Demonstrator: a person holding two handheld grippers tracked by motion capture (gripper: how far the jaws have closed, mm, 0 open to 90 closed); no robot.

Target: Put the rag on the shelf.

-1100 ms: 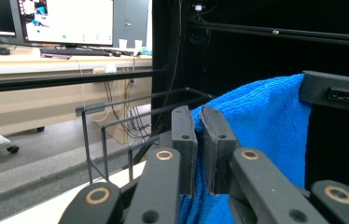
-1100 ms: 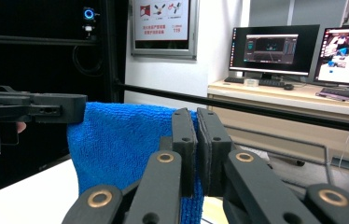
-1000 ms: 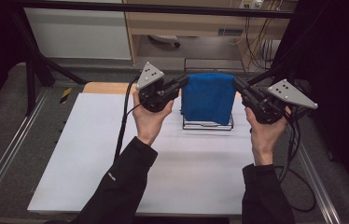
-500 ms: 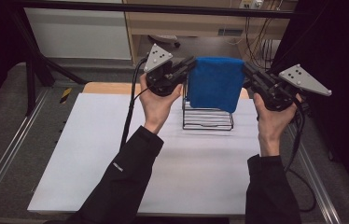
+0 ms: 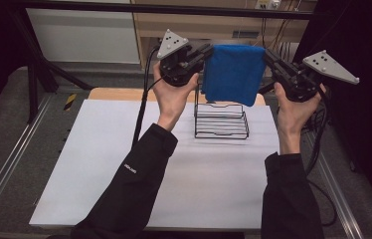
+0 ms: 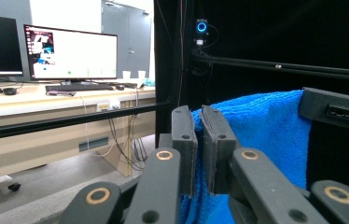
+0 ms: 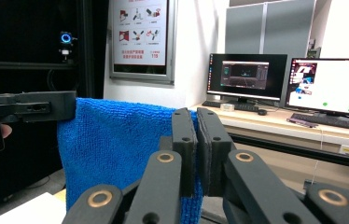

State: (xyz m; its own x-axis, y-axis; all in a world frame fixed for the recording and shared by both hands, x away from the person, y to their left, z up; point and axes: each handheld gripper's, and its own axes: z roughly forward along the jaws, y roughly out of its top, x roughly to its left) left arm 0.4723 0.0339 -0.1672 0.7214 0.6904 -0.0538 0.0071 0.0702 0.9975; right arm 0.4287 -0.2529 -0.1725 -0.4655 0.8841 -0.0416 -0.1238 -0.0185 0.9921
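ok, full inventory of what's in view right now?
towel: 1, blue, held up above the rack, stretched between both grippers
wire rack: 1, black, on the white table top, far side, under the towel
table: 1, white top, wooden strip at far edge
monitors: 2, lit, on a desk in the background
keyboard: 1, black, on that desk
poster: 1, white with red, on the wall
left gripper: 1, black, shut on the towel's left top corner
right gripper: 1, black, shut on the right top corner

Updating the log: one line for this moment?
left gripper: shut on towel | right gripper: shut on towel | towel: held above rack
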